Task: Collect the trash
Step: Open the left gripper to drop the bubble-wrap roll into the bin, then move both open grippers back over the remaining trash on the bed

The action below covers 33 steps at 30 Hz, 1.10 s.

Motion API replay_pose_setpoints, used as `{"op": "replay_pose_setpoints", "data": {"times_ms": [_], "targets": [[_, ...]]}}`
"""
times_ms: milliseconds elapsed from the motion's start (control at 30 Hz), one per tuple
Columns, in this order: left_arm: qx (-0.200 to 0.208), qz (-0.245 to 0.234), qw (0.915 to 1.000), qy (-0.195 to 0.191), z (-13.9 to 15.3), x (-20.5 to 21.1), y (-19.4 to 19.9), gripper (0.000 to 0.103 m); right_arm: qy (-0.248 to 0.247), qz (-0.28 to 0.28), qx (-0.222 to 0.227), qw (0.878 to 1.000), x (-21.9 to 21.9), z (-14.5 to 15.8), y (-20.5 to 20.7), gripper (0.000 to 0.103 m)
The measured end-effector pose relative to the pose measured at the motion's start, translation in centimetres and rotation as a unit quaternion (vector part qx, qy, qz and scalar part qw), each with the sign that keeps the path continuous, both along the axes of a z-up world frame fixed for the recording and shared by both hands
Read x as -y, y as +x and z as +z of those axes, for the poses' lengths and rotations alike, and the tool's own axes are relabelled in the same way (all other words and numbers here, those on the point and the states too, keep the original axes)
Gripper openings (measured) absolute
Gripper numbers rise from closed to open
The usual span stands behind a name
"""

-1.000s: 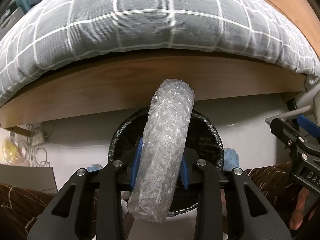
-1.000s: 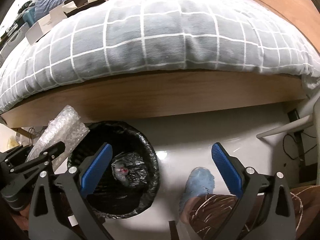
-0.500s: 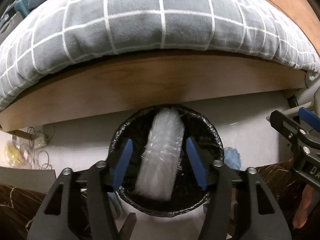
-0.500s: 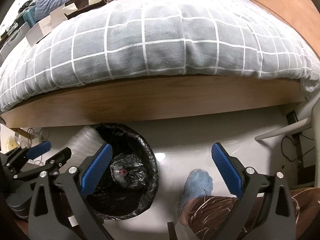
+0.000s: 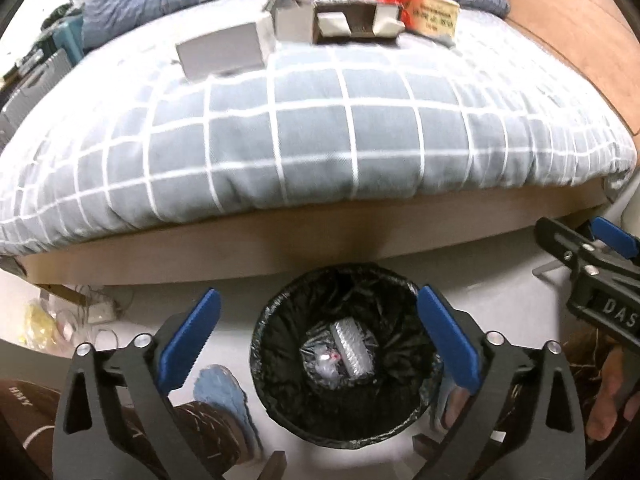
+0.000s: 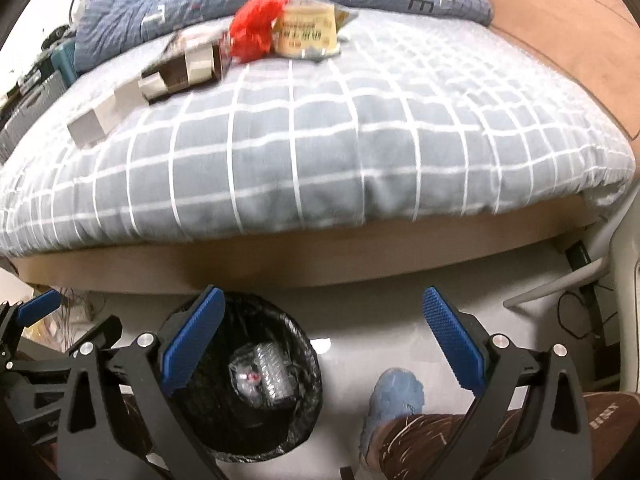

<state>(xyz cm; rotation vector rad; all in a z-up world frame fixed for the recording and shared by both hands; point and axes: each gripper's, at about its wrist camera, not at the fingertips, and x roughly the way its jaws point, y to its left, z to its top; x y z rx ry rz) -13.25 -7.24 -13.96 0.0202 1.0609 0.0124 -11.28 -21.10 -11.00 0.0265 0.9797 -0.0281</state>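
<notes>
Now the crinkly clear bubble-wrap roll (image 5: pixel 352 343) lies in the black-lined bin (image 5: pixel 280 320) beneath the empty, still-spreading left tool (image 5: pixel 316 334).

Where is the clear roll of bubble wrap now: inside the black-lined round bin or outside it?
Inside. The clear roll of bubble wrap lies at the bottom of the black-lined round bin, beside other clear plastic trash.

Bed (image 5: pixel 320 152) fills the upper half, grey quilt with white grid; blue striped duvet (image 6: pixel 280 4) bunched at the far end; wooden bed frame (image 5: pixel 304 240) runs along the front edge; brown wooden headboard panel (image 6: pixel 568 20) at right; pale glossy floor (image 6: pixel 380 320) below, a small light glare on it; cables and a power strip (image 5: pixel 98 312) under the bed's left corner; black cord (image 6: pixel 576 316) on floor at right.
</notes>
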Motion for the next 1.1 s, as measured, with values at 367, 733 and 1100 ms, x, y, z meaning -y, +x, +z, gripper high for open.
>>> {"op": "replay_pose_setpoints", "data": {"times_ms": [367,733,1100], "targets": [[0.050,0.012,0.9982,-0.032,5.1,-2.0,1.0,0.097,-0.014,0.005,0.074,0.997,0.1,5.0,0.2,0.096],[0.089,0.039,0.9947,-0.033,9.0,-5.2,3.2,0.097,-0.027,0.042,0.125,0.991,-0.6,8.4,3.9,0.095],[0.097,0.056,0.9936,-0.015,10.2,-8.5,9.6,0.097,-0.019,0.067,0.126,0.990,-1.9,8.4,10.2,0.095]]}}
